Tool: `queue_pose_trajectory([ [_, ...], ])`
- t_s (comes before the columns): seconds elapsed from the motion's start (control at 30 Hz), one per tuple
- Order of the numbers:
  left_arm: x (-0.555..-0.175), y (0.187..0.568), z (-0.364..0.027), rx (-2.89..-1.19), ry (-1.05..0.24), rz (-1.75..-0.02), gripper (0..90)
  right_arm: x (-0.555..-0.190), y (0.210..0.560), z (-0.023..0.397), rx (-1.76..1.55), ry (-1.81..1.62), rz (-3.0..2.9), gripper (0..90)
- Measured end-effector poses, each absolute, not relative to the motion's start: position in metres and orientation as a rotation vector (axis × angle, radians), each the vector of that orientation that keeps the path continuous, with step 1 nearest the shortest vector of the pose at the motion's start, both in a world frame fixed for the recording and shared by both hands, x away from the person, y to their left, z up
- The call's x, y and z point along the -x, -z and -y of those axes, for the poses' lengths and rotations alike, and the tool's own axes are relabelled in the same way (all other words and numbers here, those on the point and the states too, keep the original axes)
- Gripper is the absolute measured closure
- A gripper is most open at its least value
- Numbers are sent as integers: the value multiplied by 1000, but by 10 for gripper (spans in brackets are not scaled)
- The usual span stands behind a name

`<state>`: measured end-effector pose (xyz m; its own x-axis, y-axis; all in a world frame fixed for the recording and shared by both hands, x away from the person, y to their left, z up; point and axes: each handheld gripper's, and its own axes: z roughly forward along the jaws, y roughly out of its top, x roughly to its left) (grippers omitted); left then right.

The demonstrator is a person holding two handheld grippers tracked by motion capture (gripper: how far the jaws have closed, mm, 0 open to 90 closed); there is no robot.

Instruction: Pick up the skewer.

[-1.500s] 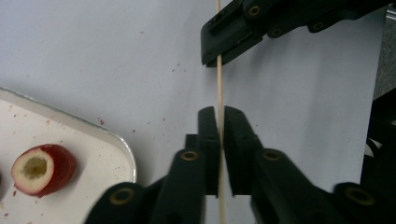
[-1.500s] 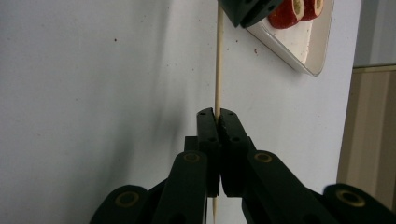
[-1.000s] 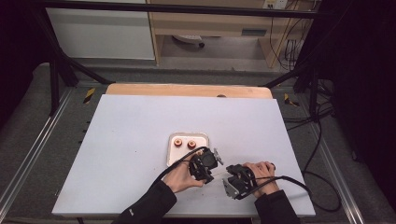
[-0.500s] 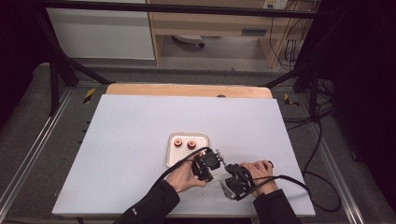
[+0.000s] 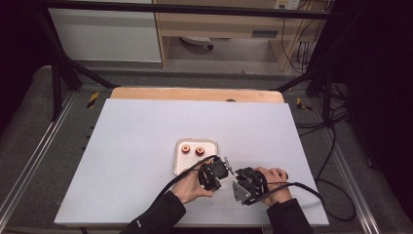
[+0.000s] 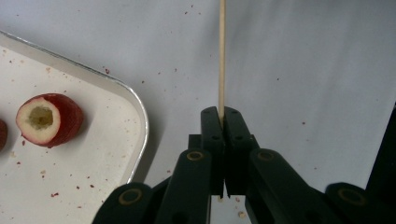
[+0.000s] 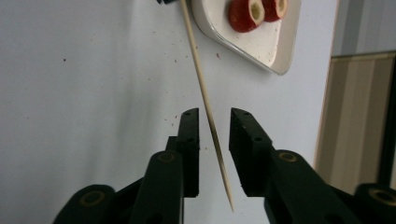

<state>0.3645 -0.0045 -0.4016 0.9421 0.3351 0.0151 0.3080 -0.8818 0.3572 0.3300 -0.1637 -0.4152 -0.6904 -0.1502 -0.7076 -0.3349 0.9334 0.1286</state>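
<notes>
One thin wooden skewer (image 6: 221, 56) is being handled here, and it is judged to be very light, stiff along its length yet easily snapped if bent, and smooth enough to slip or roll between hard pads. It is being held out over the white tabletop (image 5: 136, 146), just beside the tray (image 6: 135, 100), with its pointed end lying between the jaws of the right hand-held gripper (image 7: 214, 116).

The left hand-held gripper (image 6: 221, 112) is being kept fully closed on the skewer, the stick being pinched near one end and projecting straight out from the fingertips. The right hand-held gripper's jaws have just been opening: a narrow gap is being left on each side of the skewer (image 7: 205, 102), so nothing is being pressed there.

A hold well back from the sharp tip, with the pads squarely across the stick, is judged safest.

Two cored red fruit pieces (image 7: 243, 13) are lying in the tray; they are judged soft and slippery, so any spearing is best being done through the hollow centre (image 6: 41, 116).
</notes>
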Motion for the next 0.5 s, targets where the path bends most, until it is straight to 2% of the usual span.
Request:
queue_pose_trajectory([
  [0.23,-363,404,-12,-2725,-157,-494,886,-339,409,187,12,-521,-2397,546],
  [0.5,-364,403,-39,-2679,-163,-561,886,-348,415,209,-366,-712,-2450,381],
])
